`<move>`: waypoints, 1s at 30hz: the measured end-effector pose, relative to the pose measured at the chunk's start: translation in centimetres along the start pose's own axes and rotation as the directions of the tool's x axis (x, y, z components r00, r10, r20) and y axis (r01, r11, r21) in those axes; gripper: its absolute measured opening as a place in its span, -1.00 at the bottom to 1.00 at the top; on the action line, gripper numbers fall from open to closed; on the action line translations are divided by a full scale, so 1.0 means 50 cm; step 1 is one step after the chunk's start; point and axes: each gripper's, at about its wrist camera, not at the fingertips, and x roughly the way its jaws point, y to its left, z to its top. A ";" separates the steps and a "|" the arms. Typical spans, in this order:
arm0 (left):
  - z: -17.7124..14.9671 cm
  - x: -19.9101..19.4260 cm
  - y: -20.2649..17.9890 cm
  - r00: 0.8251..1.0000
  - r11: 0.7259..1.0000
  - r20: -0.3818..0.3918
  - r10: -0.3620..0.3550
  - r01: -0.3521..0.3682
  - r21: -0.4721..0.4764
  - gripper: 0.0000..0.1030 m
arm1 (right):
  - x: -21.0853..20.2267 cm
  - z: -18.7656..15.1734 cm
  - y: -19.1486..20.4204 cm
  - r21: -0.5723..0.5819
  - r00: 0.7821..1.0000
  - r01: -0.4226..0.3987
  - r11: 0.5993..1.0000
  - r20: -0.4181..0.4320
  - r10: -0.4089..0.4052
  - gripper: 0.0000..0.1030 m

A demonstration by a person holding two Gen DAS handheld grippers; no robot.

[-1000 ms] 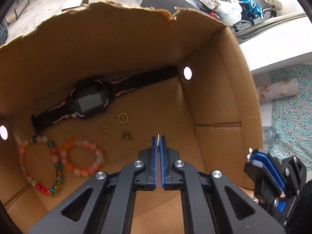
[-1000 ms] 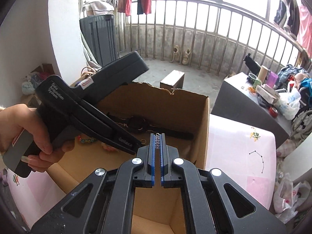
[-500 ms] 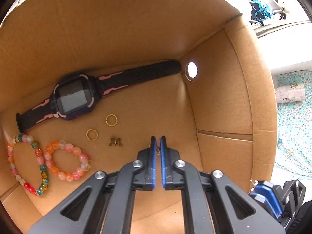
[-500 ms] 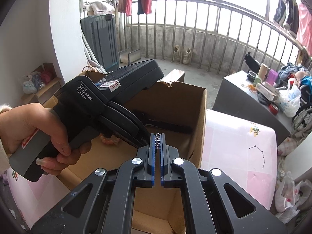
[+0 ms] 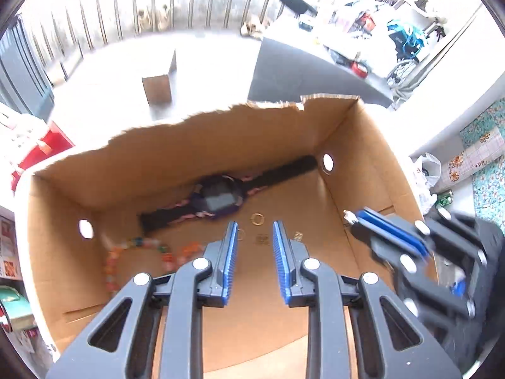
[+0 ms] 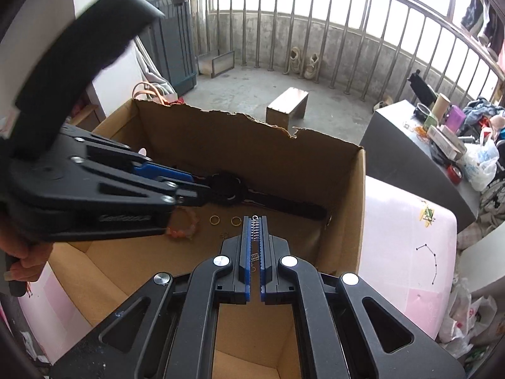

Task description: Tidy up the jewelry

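Jewelry sort: left gripper releasing over the box, right gripper clamped on a small spring-like piece.

The left gripper (image 5: 252, 254) hangs above the floor of the cardboard box (image 5: 195, 145) with its jaws opening and nothing between them; a small coiled piece (image 5: 297, 236) lies on the floor just beside its right finger. The right gripper (image 6: 255, 246) is closed on a thin coiled earring (image 6: 255, 225) pinched near the fingertips. Already laid out in the box: the watch (image 5: 219, 197) along the far wall, 2 gold rings (image 6: 214, 220), a small charm (image 5: 261, 239) and beaded bracelets (image 5: 139, 252) to the left. Risks: the pinch on the coil is shallow, so a jolt could drop or flick it; both tools share 1 box, so they could collide; a low pass could scatter the rings.
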 end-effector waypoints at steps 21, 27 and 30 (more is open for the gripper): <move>-0.385 -0.193 -0.102 0.979 0.923 0.148 -0.137 0.072 0.379 -0.17 | -0.109 -0.064 -0.005 0.094 0.994 -0.031 0.995 0.107 0.020 -0.62; -0.408 -0.036 -0.095 0.991 0.933 0.115 -0.061 0.016 0.359 -0.19 | -0.184 -0.209 0.025 0.080 0.971 -0.157 0.984 0.197 0.139 -0.54; -0.387 0.000 -0.090 0.991 0.942 0.118 -0.069 0.026 0.333 -0.32 | -0.165 -0.242 0.054 0.059 0.981 -0.124 0.991 0.157 0.113 -0.54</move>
